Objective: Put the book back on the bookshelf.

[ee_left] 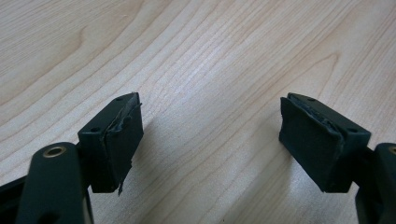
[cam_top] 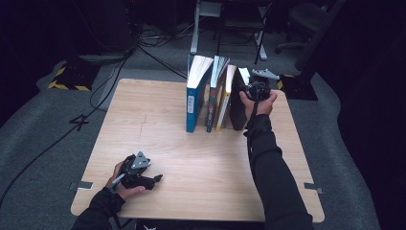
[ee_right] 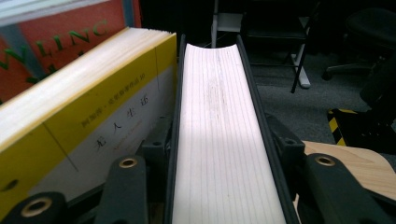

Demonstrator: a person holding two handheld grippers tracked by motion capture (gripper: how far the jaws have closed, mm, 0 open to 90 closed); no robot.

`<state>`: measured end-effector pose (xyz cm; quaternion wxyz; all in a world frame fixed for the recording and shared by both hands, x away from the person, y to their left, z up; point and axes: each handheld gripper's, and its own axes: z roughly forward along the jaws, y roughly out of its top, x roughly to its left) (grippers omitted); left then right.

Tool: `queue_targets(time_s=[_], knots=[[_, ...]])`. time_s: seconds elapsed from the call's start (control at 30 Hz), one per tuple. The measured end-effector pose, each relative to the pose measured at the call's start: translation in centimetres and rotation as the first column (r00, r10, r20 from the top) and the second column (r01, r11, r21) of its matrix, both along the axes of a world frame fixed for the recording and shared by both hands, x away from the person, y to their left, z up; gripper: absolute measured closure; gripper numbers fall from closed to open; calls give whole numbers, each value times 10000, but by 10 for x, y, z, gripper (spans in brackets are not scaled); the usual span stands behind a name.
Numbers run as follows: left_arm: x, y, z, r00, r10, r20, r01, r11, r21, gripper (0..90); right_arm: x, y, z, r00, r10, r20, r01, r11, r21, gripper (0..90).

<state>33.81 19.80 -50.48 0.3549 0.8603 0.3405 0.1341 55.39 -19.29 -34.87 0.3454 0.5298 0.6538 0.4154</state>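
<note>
High view: my right gripper (cam_top: 255,87) sits at the top edge of the black book (cam_top: 237,108), the rightmost of four volumes standing upright in a row at the far side of the wooden table (cam_top: 158,139). To its left stand the yellow book (cam_top: 225,98), a dark-spined book (cam_top: 214,96) and the blue book (cam_top: 194,98), the last set slightly apart. Right gripper view: my jaws are part-way closed, one on each black cover, with the white page edges (ee_right: 219,140) running between them; the yellow book lies just beside the left cover. Left gripper view: my left gripper (ee_left: 210,135) rests low over bare wood, its two pads (ee_left: 119,144) spread wide and holding nothing. In the high view it lies near the table's front left corner, well apart from the books.
</note>
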Motion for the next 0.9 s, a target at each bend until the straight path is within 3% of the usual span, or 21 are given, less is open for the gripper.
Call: queue_targets(time_s=[0.3,0.73,0.9], knots=[[0,0,0,10000,-47,-3,47,10000,16,214,1,3,-1,9999,88,101,-86,9998,-196,529],[0,0,0,10000,-44,0,44,10000,11,214,3,1,2,9987,358,-354,-371,9986,-378,510],[0,0,0,10000,-34,0,34,10000,11,214,1,-2,4,9971,558,-515,-568,9982,-183,488]])
